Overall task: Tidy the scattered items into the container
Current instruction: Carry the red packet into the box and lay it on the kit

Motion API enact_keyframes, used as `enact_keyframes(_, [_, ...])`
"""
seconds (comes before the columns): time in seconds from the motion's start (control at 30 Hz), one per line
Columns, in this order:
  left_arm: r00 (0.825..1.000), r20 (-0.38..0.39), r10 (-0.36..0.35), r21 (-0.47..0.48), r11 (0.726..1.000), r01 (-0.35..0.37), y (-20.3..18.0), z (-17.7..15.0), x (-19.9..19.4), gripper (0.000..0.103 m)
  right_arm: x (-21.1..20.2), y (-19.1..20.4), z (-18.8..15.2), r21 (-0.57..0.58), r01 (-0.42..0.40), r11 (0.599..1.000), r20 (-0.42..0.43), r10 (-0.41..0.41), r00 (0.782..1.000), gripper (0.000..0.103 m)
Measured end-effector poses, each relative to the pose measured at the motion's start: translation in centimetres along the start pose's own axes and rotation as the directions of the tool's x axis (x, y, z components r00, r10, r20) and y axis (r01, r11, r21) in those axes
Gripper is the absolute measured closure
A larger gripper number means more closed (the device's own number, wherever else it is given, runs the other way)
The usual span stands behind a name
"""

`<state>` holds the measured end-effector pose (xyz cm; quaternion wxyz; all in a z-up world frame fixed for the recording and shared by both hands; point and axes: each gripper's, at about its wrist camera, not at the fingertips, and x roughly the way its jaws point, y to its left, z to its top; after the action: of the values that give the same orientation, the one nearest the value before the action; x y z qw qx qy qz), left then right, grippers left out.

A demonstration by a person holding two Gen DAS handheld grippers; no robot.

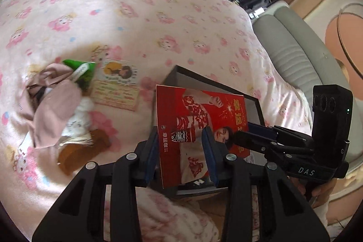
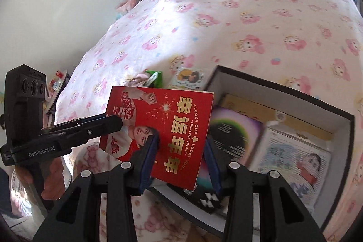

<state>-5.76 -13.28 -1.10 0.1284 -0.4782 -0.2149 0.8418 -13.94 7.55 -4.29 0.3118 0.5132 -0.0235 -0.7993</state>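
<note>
Hovering above an open black box (image 2: 283, 91) on a bed, a red card (image 2: 181, 117) printed with gold characters and the words "Lucky Cup" is held clear of the pink cartoon-print bedspread (image 1: 113, 3) by two hand-held grippers. The left gripper (image 1: 180, 135) has the card's left edge, with its jaws only partly apart. Seen from the right wrist, one black finger lies across the printed face and the blue-padded one runs behind the edge. The right gripper (image 2: 181, 137) takes the opposite edge in the same way, its jaws also part-way closed. One finger crosses the face and the other sits at the card's right border, over the box. The card is tilted with its printed side toward both cameras, and part of it overlaps the near corner of the box. Inside the white-walled box lie several printed sheets, among them an illustrated page (image 2: 295, 158) and a dark picture with a coloured ring (image 2: 229, 135), flat on the bottom. A hand (image 2: 52, 176) grips the handle of the left gripper at the lower left of the right wrist view. Well apart from the box, on the bedspread, a loose pile waits: a pink cloth (image 1: 52, 106), a green packet (image 1: 81, 69) resting against it, a brown item (image 1: 84, 146) below, and just beside them a pale illustrated card (image 1: 118, 83) lying flat.
</note>
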Motion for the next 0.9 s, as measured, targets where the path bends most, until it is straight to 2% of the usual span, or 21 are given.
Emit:
enact_keyframes(0.13, [0.995, -0.092, -0.049, 0.106, 0.993, 0.059, -6.1, 0.9, 4.8, 0.067, -3.6, -6.4, -2.0, 0.106, 0.066, 0.992, 0.033, -0.07, 0.997, 0.065])
enact_keyframes(0.23, [0.984, -0.17, -0.057, 0.166, 0.982, 0.085, -10.0, 1.5, 9.4, 0.067, -5.1, -10.8, -3.3, 0.174, 0.122, 0.977, 0.037, -0.13, 0.991, 0.065])
enact_keyframes(0.37, [0.965, -0.26, -0.032, 0.193, 0.978, 0.084, -11.9, 2.0, 15.1, 0.066, -4.8, -15.4, -4.6, 0.236, 0.165, 0.958, 0.012, -0.173, 0.985, 0.065])
enact_keyframes(0.57, [0.95, -0.311, -0.01, 0.19, 0.979, 0.073, -10.3, 0.3, 19.0, 0.066, -2.4, -17.1, -6.2, 0.221, 0.216, 0.951, -0.033, -0.214, 0.976, 0.065])
enact_keyframes(0.77, [0.94, -0.339, 0.038, 0.215, 0.976, 0.038, -10.2, -0.9, 20.5, 0.064, -0.4, -16.6, -6.0, 0.155, 0.314, 0.937, -0.048, -0.31, 0.95, 0.064])
enact_keyframes(0.9, [0.933, -0.357, 0.05, 0.213, 0.977, 0.03, -10.1, -1.0, 21.1, 0.063, 0.0, -16.3, -6.2, 0.135, 0.342, 0.93, -0.053, -0.337, 0.94, 0.064])
